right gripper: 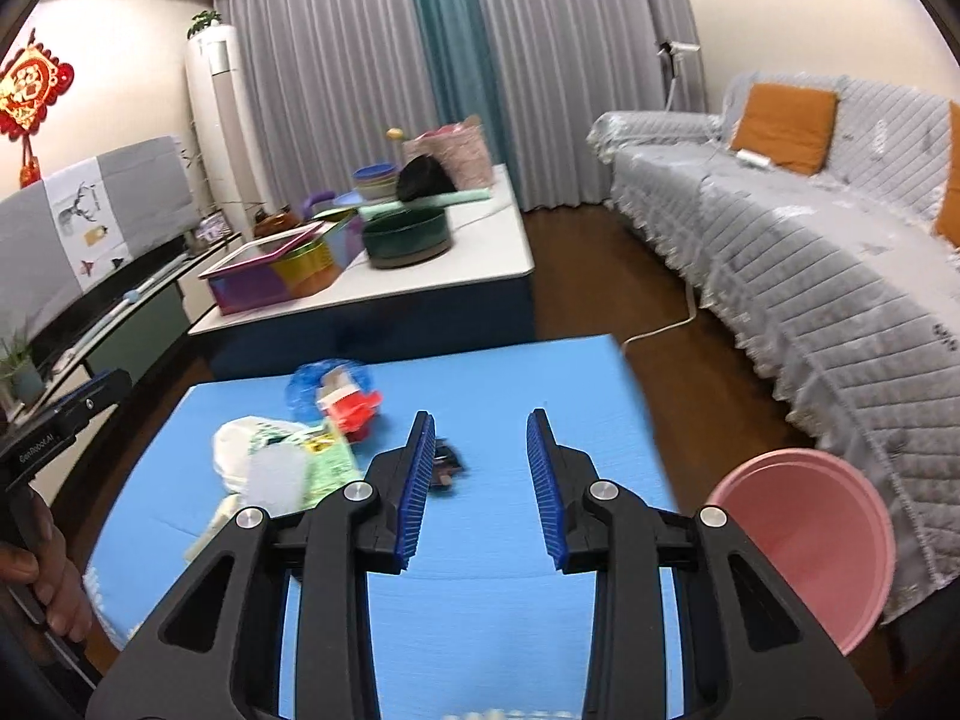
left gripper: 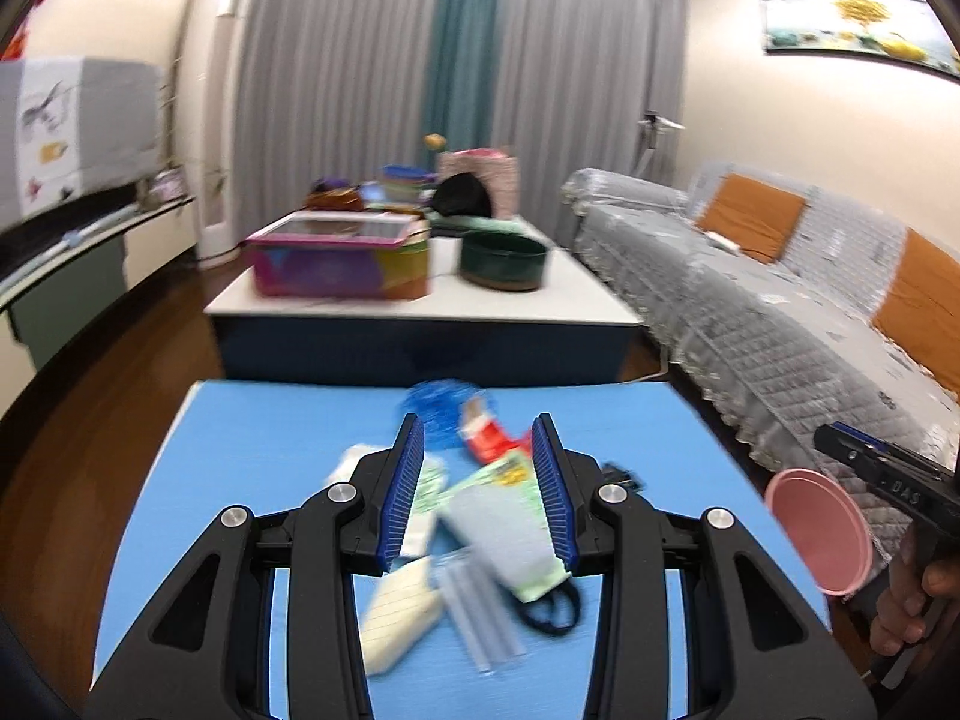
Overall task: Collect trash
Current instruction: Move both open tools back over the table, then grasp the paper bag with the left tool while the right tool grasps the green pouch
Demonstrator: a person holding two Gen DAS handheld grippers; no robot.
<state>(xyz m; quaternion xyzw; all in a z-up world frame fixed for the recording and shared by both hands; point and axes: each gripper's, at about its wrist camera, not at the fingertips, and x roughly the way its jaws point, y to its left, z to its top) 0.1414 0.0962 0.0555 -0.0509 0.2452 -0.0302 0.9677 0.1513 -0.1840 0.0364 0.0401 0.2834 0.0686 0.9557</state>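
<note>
A heap of trash lies on the blue table (left gripper: 252,450): a green and grey packet (left gripper: 498,516), a red wrapper (left gripper: 489,441), a crumpled blue bag (left gripper: 441,399), white wrappers (left gripper: 396,618) and a clear strip (left gripper: 480,618). My left gripper (left gripper: 478,480) is open above the heap, its jaws either side of the green packet. My right gripper (right gripper: 481,480) is open and empty over bare table, right of the heap (right gripper: 288,468). A small black clip (right gripper: 447,462) lies by its left finger. A pink bin (right gripper: 816,540) stands off the table's right edge.
A white low table (right gripper: 480,264) behind holds a colourful box (right gripper: 270,270), a dark green round tin (right gripper: 408,234) and other items. A grey-covered sofa (right gripper: 810,252) runs along the right. A TV stand (right gripper: 108,324) is at the left. Black scissors (left gripper: 552,606) lie under the packet.
</note>
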